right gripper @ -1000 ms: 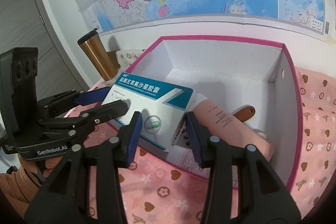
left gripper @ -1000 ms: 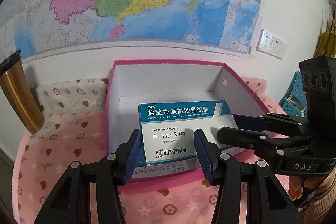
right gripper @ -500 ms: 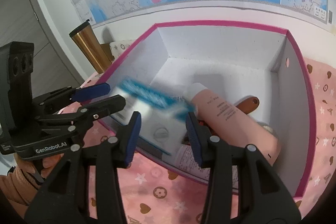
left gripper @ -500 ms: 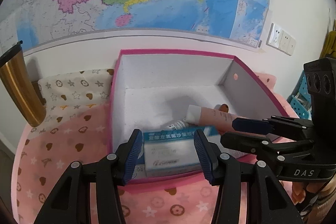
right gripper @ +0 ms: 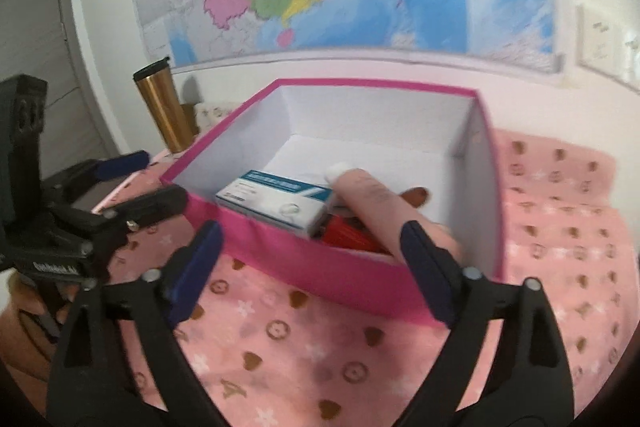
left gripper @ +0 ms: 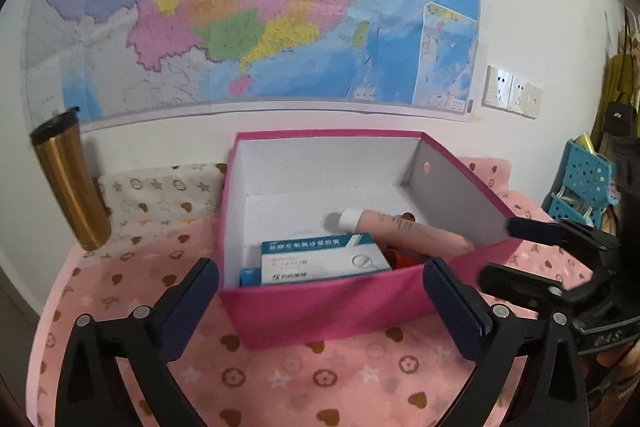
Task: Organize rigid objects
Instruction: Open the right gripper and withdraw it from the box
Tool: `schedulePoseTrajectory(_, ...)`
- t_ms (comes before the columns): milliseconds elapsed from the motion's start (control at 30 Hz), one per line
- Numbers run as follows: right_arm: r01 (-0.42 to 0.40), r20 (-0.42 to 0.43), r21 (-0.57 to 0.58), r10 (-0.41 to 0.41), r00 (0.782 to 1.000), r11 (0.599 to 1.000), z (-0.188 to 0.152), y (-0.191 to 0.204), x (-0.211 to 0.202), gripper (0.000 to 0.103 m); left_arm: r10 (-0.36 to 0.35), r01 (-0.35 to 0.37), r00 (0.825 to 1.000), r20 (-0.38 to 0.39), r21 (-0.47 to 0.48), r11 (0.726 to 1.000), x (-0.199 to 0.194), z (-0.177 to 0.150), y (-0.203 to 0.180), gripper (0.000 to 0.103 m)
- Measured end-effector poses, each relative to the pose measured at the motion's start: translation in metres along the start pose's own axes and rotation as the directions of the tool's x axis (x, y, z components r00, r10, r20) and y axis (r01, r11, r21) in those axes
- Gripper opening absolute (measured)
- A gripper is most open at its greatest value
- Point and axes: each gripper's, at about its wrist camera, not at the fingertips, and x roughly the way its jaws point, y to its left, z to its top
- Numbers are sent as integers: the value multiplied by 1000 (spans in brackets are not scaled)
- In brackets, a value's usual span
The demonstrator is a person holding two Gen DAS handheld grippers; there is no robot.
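Pink box (left gripper: 328, 301) sits at twelve o'clock from both our grippers; our jaws are opening, empty, medicine box (left gripper: 320, 259) inside.

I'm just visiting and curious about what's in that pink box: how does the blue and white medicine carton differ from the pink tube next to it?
The medicine carton is a flat rectangular box, blue and white with print; the pink tube is round, long, peach-pink with a white cap. The carton sits near the front wall of the pink box; the tube slants across, its capped end raised toward the middle. Both lie inside the box, touching no claw.
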Motion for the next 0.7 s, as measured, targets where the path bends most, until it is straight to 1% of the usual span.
schedulePoseTrajectory(67,31,17,-1,-31,999,1000,-11,1,-9,99,24,-24,1000,-12,-11,1000,-4,-6,-2,103)
schedulePoseTrajectory(100,47,20,1,-47,999,999,-17,1,-13,100,43,-43,999,-9,-19,999,-7,-10,-2,103)
schedulePoseTrajectory(233,73,-3,13,-73,997,997,-37,3,-17,100,72,-72,997,-19,-25,997,-13,-20,-3,103)
schedulePoseTrajectory(333,69,-22,25,-68,997,997,-48,5,-18,100,86,-87,996,-27,-24,996,-17,-27,-6,103)
schedulePoseTrajectory(500,66,-21,53,-65,998,996,-55,6,-21,100,110,-111,992,-55,-8,994,-18,-39,-13,103)
schedulePoseTrajectory(567,71,-21,50,-70,997,996,-56,9,-22,100,118,-118,991,-56,1,993,-18,-41,-15,103)
schedulePoseTrajectory(633,78,-24,45,-77,997,996,-58,11,-23,100,141,-141,988,-55,16,990,-19,-44,-18,103)
schedulePoseTrajectory(700,78,-26,40,-77,997,996,-58,12,-23,100,129,-128,989,-66,18,992,-19,-47,-20,103)
